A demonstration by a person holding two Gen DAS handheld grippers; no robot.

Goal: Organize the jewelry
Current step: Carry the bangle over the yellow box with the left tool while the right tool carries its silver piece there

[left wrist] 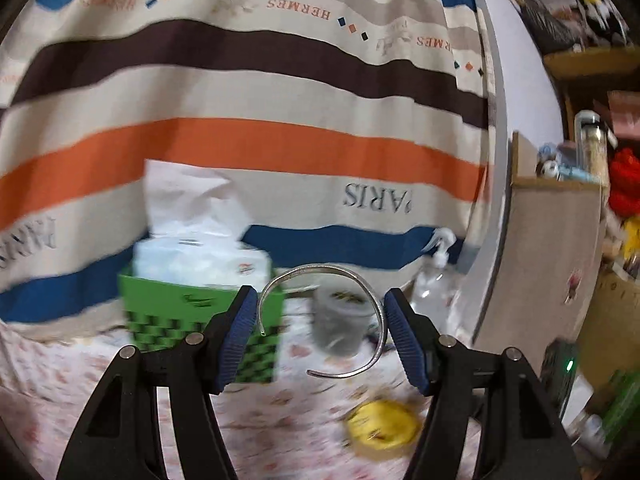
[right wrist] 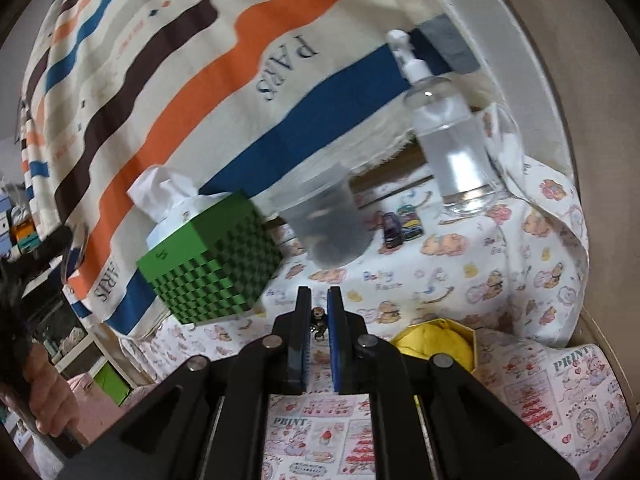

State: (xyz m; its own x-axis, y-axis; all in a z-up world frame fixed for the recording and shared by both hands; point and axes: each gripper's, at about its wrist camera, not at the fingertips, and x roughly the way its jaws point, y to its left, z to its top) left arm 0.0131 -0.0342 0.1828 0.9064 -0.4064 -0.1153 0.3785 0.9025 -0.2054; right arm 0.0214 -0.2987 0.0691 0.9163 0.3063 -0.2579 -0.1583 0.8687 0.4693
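A silver open bangle (left wrist: 320, 267) hangs in the air between the blue pads of my left gripper (left wrist: 321, 304), which is shut on its two sides. In the right wrist view my right gripper (right wrist: 319, 292) is shut on a small dark jewelry piece (right wrist: 318, 320) with a bronze bead, pinched low between the pads. A yellow-lined box (right wrist: 436, 344) sits on the printed cloth just right of the right gripper. The same box (left wrist: 380, 424) shows blurred below the bangle in the left wrist view.
A green checkered tissue box (right wrist: 212, 264) stands at the left, a frosted cup (right wrist: 328, 224) behind the gripper, and a clear pump bottle (right wrist: 452, 132) at the back right. Toy cars (right wrist: 400, 220) lie near the bottle. A striped blanket (left wrist: 256, 148) hangs behind. A person's hand (right wrist: 44, 392) is at far left.
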